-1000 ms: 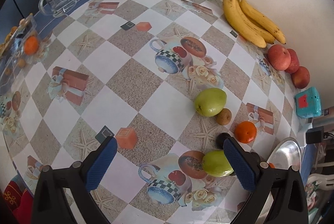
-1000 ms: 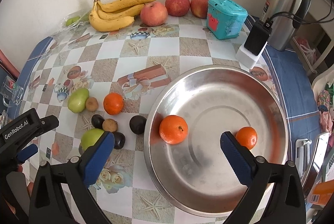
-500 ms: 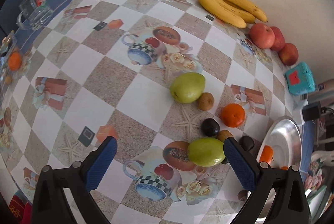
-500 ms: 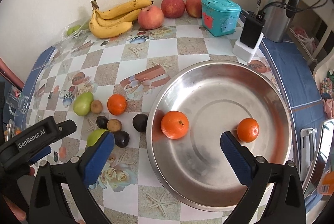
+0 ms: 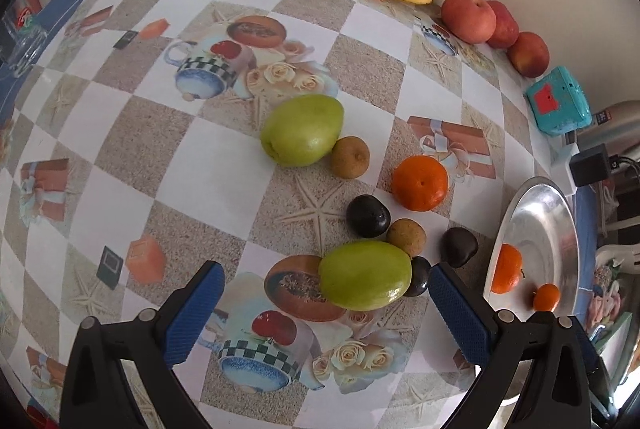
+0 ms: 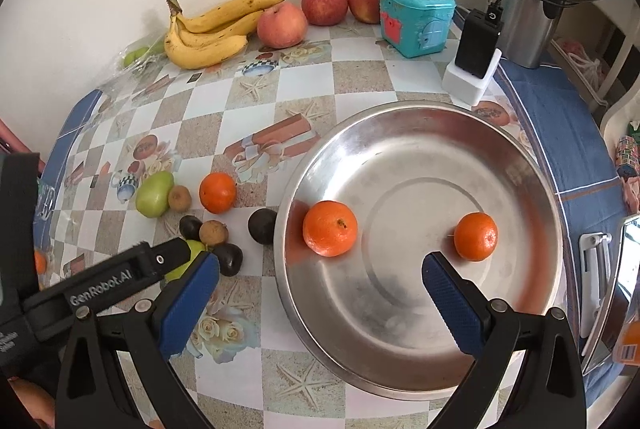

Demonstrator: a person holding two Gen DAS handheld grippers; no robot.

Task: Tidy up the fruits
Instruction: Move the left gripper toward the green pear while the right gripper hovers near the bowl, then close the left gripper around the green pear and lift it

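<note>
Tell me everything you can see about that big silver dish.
The dish is a wide, round, shallow pan of shiny metal with a raised rim and a flat centre ring. It sits flat on the patterned table, holding two oranges, a larger one near its left wall and a smaller one right of centre.

1. Soft, even daylight is filling both views, and colours are reading bright and clean.
2. Glare is washing the far rim of the steel bowl point(image 6: 420, 117), ahead of the right gripper point(image 6: 320, 279).
3. Short, faint shadows are sitting under the fruit ahead of the left gripper point(image 5: 326, 289).
4. Fisheye distortion is bending the checked tablecloth point(image 5: 208, 165) and darkening the corners.
5. Edges are softening slightly; centres are staying sharp.
</note>
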